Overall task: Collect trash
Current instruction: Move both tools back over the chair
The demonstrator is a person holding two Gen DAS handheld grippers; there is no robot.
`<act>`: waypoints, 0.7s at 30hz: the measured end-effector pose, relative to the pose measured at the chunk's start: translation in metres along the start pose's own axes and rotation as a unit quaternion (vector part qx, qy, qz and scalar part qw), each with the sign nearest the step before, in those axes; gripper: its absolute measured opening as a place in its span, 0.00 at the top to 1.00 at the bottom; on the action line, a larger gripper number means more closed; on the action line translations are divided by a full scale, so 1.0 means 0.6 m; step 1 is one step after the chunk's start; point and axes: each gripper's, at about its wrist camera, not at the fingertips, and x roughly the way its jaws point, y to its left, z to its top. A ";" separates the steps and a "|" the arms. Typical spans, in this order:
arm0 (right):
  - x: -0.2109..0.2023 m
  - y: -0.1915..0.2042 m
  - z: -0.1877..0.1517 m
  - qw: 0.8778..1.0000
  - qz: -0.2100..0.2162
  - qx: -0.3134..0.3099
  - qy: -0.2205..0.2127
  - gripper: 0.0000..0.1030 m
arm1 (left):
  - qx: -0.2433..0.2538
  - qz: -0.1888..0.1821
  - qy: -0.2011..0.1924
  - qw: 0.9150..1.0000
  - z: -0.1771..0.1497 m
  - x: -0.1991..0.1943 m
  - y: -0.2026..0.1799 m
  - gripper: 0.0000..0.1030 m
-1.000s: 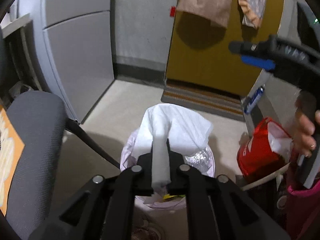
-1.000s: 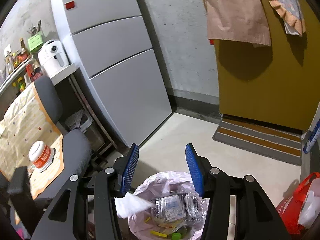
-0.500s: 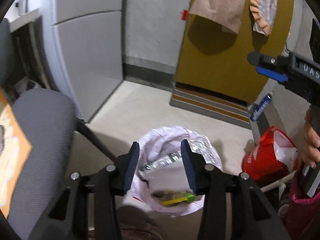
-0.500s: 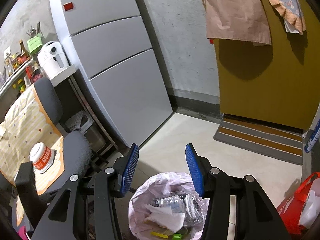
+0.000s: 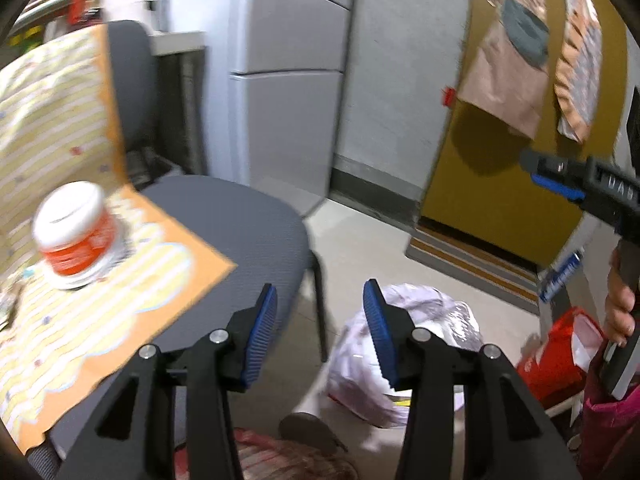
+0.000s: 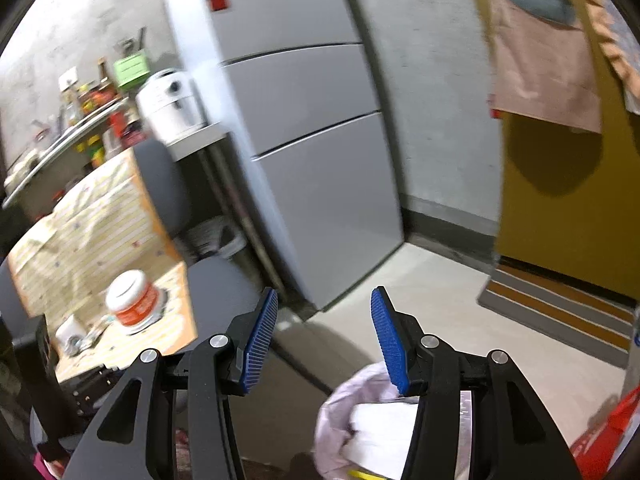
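A pale plastic trash bag (image 5: 416,344) stands open on the floor with white paper and foil inside; it also shows in the right wrist view (image 6: 360,420). A white and orange tub (image 5: 74,236) sits on patterned paper (image 5: 80,312) on a grey chair (image 5: 240,220); the tub also shows in the right wrist view (image 6: 134,300). My left gripper (image 5: 320,328) is open and empty, between the chair edge and the bag. My right gripper (image 6: 324,332) is open and empty above the bag; it also shows at the right of the left wrist view (image 5: 580,184).
A grey fridge (image 6: 304,128) stands behind the chair. A yellow door (image 5: 500,140) with a doormat (image 5: 472,260) is at the back right. A red bag (image 5: 560,356) sits on the floor right of the trash bag. Small items lie on the paper near the tub (image 6: 76,336).
The left gripper opened and dropped the white paper into the trash bag, then swung left toward the chair. The right gripper also turned left; both views are blurred by motion.
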 end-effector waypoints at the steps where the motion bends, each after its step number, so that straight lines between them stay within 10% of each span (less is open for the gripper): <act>1: 0.006 0.019 0.000 1.000 0.011 -0.010 0.006 0.51 | -0.006 0.009 -0.006 1.000 -0.003 -0.012 0.011 0.53; 12: 0.066 0.222 -0.013 0.987 0.114 -0.101 0.056 0.48 | -0.090 0.140 -0.036 0.985 -0.046 -0.136 0.172 0.40; 21: 0.116 0.394 -0.028 0.964 0.188 -0.166 0.086 0.43 | -0.171 0.259 -0.053 0.949 -0.106 -0.238 0.317 0.35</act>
